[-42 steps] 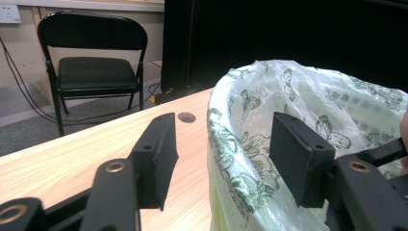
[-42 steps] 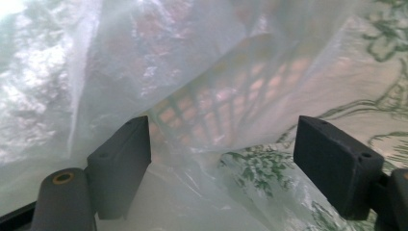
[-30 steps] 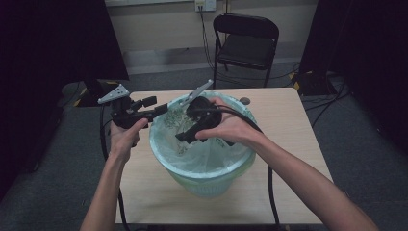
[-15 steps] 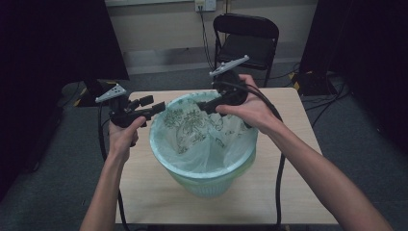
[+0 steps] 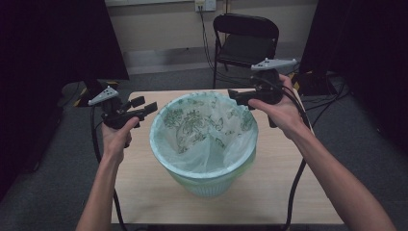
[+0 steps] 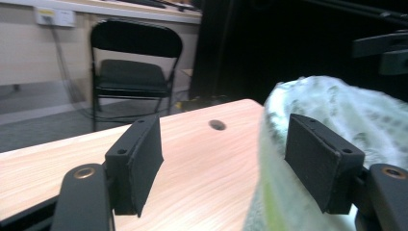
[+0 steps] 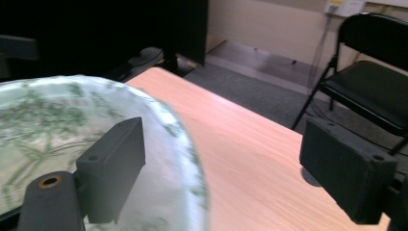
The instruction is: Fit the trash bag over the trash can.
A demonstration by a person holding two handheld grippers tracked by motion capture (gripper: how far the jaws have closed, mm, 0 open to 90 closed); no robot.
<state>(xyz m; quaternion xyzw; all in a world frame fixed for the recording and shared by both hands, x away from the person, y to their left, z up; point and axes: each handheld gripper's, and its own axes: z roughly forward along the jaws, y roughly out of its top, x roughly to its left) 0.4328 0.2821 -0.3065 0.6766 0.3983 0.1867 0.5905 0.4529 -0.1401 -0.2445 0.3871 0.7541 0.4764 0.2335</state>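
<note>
Left gripper (image 5: pixel 145 107) and right gripper (image 5: pixel 235 95) flank the bag-lined bin (image 5: pixel 204 144), both jaw pairs apart, gripping nothing.

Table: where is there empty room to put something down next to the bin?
The table is bare along the near edge in front of the bin, and at the near right corner. The far side is crowded: the bin's bag nearly reaches that edge.

bin (image 5: pixel 204 178): on the surface (image 5: pixel 288 192), near its middle | bag (image 5: pixel 202 130): in the bin, edge folded over the rim | left tongs (image 5: pixel 146 107): just left of the rim | right tongs (image 5: pixel 233 96): at the rim's far right | chair (image 5: pixel 245 45): on the floor behind the surface
</note>
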